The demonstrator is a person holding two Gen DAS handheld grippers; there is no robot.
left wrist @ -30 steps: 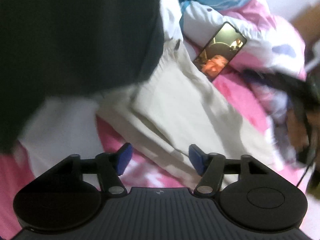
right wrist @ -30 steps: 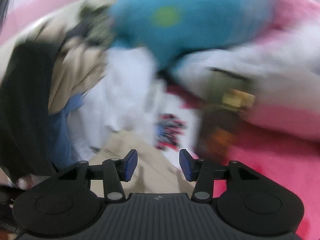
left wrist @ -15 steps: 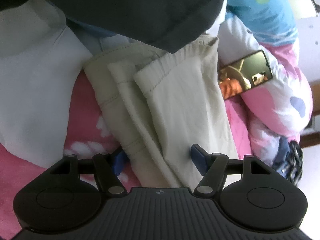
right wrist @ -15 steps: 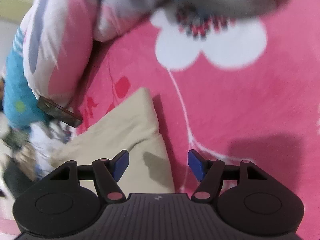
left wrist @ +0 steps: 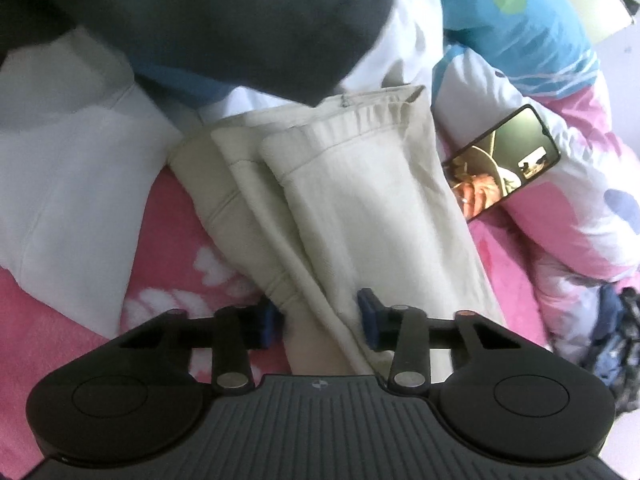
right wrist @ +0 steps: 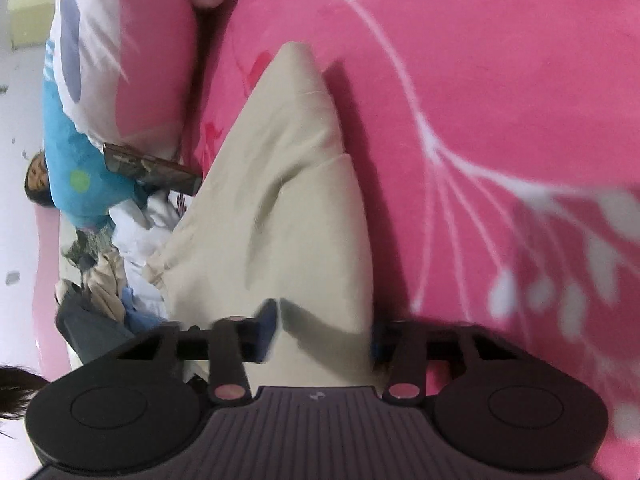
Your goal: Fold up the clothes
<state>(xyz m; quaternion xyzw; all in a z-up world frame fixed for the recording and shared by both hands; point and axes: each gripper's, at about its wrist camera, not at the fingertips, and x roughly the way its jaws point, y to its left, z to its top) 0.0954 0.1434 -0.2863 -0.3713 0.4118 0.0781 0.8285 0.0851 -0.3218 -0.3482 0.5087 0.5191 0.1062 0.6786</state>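
Note:
Beige trousers lie folded lengthwise on the pink flowered bedspread, the gathered waistband at the far end in the left wrist view. My left gripper is closing, with the near layers of the trousers bunched between its blue pads, which touch the cloth on both sides. In the right wrist view the trousers taper away to a point. My right gripper is closing too, and the cloth fills the gap between its jaws; its right pad is mostly hidden behind the fabric edge.
A phone with a lit screen leans on a pink and white quilt right of the trousers. A dark garment, a white garment and a blue cushion lie beyond. The phone shows at the left.
Both grippers have narrowed onto the beige trousers. The right gripper swung away from the pile, rolled and came down over the trousers' end. The left gripper sank a little toward the cloth.

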